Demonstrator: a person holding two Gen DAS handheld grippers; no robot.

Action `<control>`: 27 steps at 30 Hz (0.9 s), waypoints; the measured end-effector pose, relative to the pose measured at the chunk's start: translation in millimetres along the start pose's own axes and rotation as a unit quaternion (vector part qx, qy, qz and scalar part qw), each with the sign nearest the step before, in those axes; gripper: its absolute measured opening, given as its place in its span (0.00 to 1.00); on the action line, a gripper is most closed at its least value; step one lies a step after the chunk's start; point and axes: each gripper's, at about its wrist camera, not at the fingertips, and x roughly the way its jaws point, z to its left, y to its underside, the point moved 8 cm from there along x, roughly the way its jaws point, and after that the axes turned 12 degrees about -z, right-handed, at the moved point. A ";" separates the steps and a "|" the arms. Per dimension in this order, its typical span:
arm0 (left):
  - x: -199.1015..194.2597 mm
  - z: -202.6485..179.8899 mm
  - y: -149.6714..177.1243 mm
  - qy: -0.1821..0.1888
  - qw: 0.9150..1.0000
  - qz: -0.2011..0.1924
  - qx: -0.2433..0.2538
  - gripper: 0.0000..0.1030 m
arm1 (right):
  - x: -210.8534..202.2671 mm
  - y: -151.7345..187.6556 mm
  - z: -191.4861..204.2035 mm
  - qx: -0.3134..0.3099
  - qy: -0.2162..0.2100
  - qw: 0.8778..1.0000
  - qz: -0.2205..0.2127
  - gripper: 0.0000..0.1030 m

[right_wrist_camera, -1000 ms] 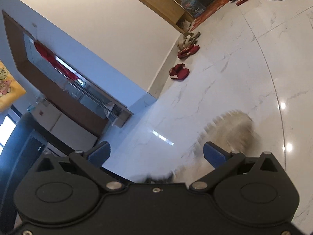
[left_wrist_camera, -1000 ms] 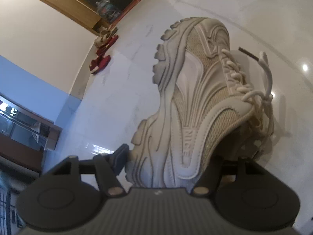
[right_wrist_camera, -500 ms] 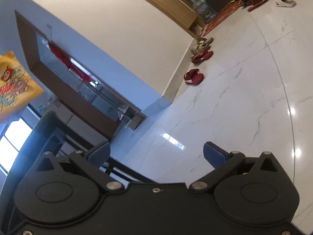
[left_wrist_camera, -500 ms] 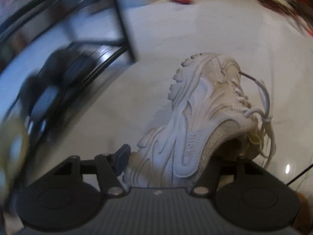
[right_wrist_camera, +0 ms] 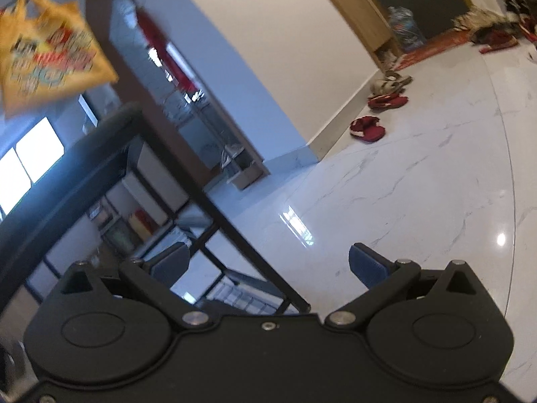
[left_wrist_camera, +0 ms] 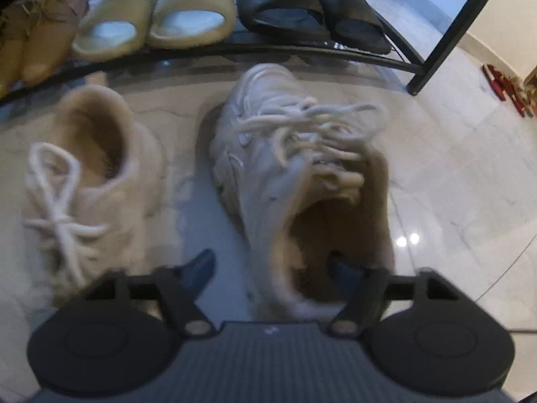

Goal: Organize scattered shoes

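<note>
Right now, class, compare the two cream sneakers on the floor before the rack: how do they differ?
The right sneaker points its toe toward the shoe rack; the left sneaker points its heel there. The right sneaker sits between the left gripper's fingers, which have just been opening; the left sneaker lies outside them. Both are cream, white-laced and upright on the floor.

Two pale sneakers (left_wrist_camera: 295, 174) before shoe rack (left_wrist_camera: 433, 43)
</note>
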 end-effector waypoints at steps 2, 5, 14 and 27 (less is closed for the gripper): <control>-9.4 -4.6 -10.1 0.008 1.000 -0.011 -0.001 0.86 | 1.3 8.4 9.8 -0.022 -0.016 1.000 0.015 1.00; -40.8 1.5 -24.0 0.021 0.999 -0.038 -0.015 0.88 | 5.6 26.9 26.7 -0.065 -0.049 0.995 0.052 1.00; -161.4 67.9 -36.1 0.019 0.988 -0.149 -0.023 0.97 | -9.2 122.2 87.7 -0.275 -0.212 0.915 0.203 1.00; -153.7 130.8 -24.7 -0.026 0.987 -0.137 -0.082 0.99 | -46.0 169.1 97.7 -0.336 -0.216 0.875 0.274 1.00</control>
